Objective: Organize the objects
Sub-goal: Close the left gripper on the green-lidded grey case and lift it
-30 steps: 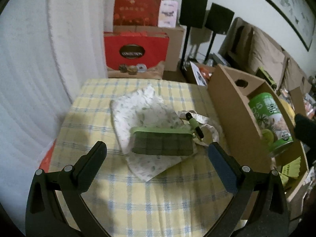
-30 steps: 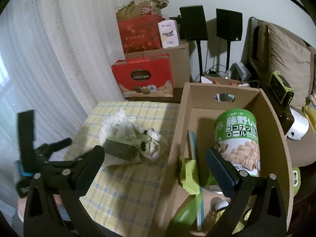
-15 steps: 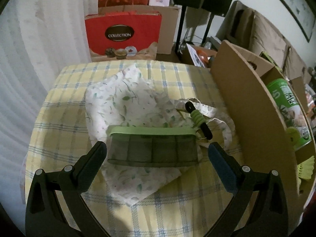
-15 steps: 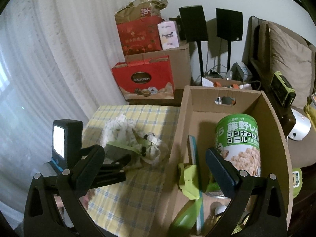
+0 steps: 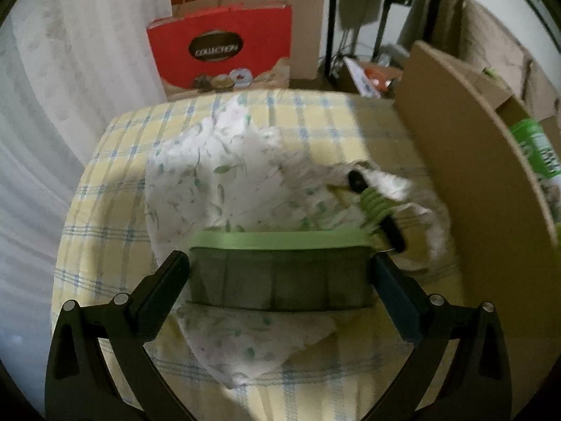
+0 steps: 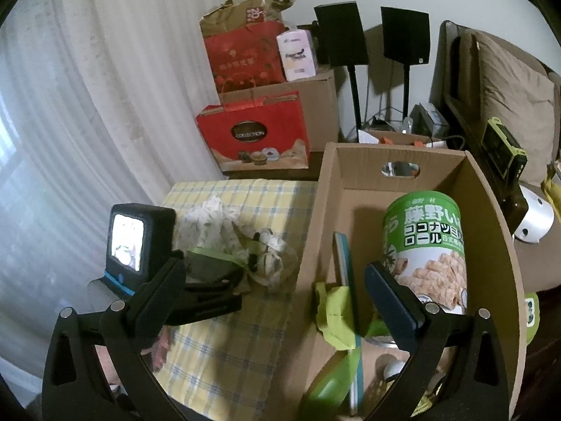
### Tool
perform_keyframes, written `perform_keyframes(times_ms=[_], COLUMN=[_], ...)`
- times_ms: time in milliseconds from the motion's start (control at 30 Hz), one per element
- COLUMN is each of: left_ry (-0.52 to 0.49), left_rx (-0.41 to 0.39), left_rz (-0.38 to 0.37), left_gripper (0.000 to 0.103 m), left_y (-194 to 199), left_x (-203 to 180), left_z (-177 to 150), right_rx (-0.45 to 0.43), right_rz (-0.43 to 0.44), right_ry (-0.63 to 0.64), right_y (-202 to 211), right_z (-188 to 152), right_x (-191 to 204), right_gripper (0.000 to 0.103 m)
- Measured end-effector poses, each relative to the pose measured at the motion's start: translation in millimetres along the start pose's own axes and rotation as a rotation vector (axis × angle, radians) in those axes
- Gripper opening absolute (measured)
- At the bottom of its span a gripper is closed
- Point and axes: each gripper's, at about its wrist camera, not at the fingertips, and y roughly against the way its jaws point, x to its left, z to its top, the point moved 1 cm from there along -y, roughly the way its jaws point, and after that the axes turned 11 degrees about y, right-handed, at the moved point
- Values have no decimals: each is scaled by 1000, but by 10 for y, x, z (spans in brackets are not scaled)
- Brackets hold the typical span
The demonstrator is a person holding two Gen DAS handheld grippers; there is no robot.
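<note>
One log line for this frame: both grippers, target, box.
left gripper: open, straddling green plaid pouch on floral cloth | right gripper: open, empty | cardboard box: holds green can

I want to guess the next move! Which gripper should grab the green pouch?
Left. The left gripper already straddles the pouch, open. The right gripper hovers over the box edge, farther off.

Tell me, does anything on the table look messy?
Yes. The leafy cloth lies crumpled on the table, with the green pouch on top and a clip tangled in its folds.
</note>
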Motion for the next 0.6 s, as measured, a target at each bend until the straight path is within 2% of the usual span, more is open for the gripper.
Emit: perform_keyframes(times_ms=[367,600], left_ry=[31,80], left_rx=[-34,-81], left_rz=[-59,-88], left_gripper=[102,102], left_y=[65,340], left_x=[105,327], left_z=[-41,-18], right_rx=[10,5], right_rz=[0,4], right_ry=[13,21], right_y=[-39,-50], right_z=[-3,42], right_x=[38,82], right_gripper=[103,103])
